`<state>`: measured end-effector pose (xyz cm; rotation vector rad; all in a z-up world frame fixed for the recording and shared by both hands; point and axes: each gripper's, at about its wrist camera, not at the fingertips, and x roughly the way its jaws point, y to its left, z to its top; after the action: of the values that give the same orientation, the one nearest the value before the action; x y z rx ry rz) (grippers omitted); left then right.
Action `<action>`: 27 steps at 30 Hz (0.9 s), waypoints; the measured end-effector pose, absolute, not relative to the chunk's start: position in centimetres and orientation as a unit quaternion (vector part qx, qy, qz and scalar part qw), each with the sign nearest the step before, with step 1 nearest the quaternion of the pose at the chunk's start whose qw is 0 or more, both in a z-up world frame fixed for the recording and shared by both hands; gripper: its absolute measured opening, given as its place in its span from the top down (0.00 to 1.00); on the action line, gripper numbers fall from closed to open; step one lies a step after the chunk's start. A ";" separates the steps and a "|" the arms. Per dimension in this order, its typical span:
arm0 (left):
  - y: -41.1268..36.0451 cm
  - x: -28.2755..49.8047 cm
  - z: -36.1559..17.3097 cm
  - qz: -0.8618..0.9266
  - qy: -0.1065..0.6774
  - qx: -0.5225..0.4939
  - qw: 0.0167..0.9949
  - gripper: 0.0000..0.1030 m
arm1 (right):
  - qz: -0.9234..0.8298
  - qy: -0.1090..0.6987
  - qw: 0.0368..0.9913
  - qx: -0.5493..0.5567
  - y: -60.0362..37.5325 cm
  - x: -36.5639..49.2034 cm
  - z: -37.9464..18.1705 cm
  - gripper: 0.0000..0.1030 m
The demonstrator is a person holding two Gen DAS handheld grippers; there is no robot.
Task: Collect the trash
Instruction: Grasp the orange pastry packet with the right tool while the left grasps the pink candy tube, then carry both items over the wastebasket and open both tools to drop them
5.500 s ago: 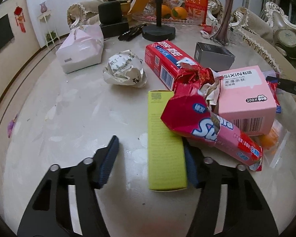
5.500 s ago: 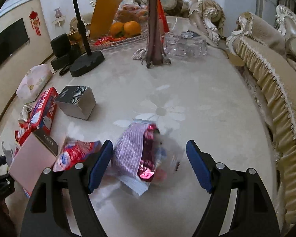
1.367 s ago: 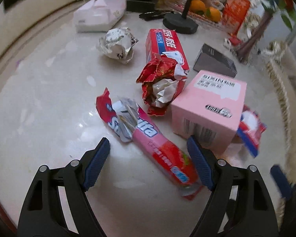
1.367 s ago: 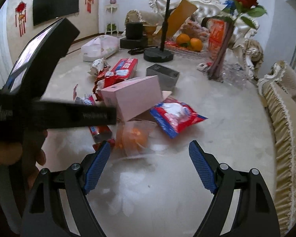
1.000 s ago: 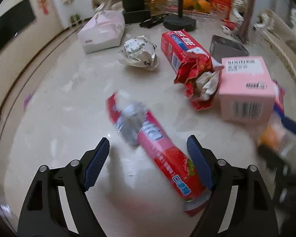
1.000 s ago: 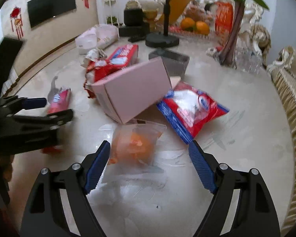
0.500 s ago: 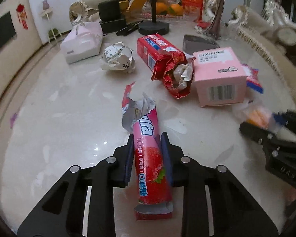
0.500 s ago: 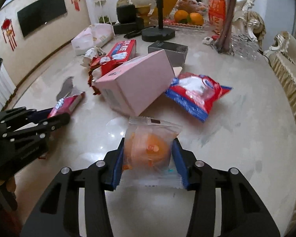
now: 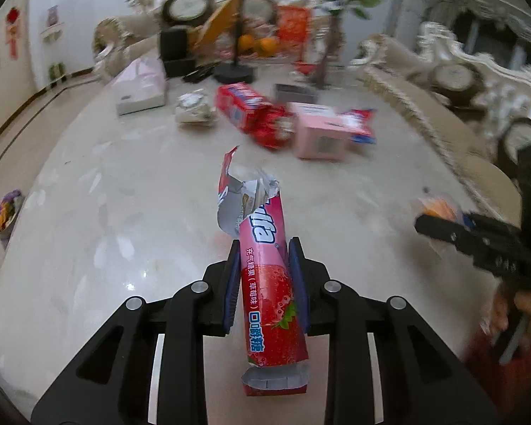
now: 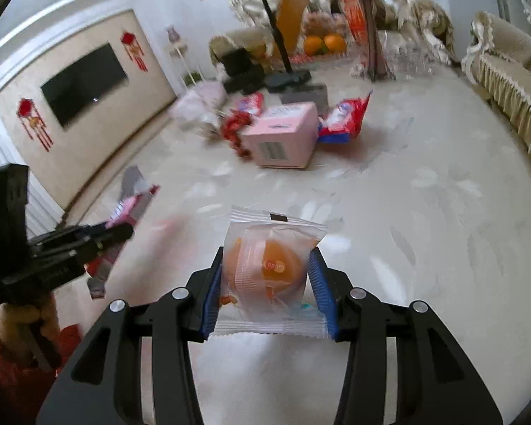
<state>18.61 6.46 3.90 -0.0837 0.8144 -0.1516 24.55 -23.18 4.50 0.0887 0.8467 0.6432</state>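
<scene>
Each wrist camera looks forward and down along its tongs, close above the table; both share the pink box.

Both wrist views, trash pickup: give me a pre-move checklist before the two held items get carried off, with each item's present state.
1. Left gripper jaws shut on the pink candy wrapper: ok.
2. Wrapper's torn end clear of the table: cannot tell.
3. Right gripper jaws shut on the clear snack packet: ok.
4. Packet seated squarely between the jaws: ok.
5. Bin or bag to drop into in view: not ok, none visible.
6. Trash left on the table, such as the pink box and red-blue bag: not ok, still to collect.
</scene>
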 end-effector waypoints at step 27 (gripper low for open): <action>-2.5 0.4 -14.2 -0.234 0.578 0.021 0.782 0.73 | 0.262 0.589 0.764 -0.003 -24.2 5.6 -10.8 0.56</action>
<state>0.39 -2.52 -14.16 0.0462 1.2476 -0.5059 5.57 -24.19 -10.80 -0.0059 1.2807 0.5693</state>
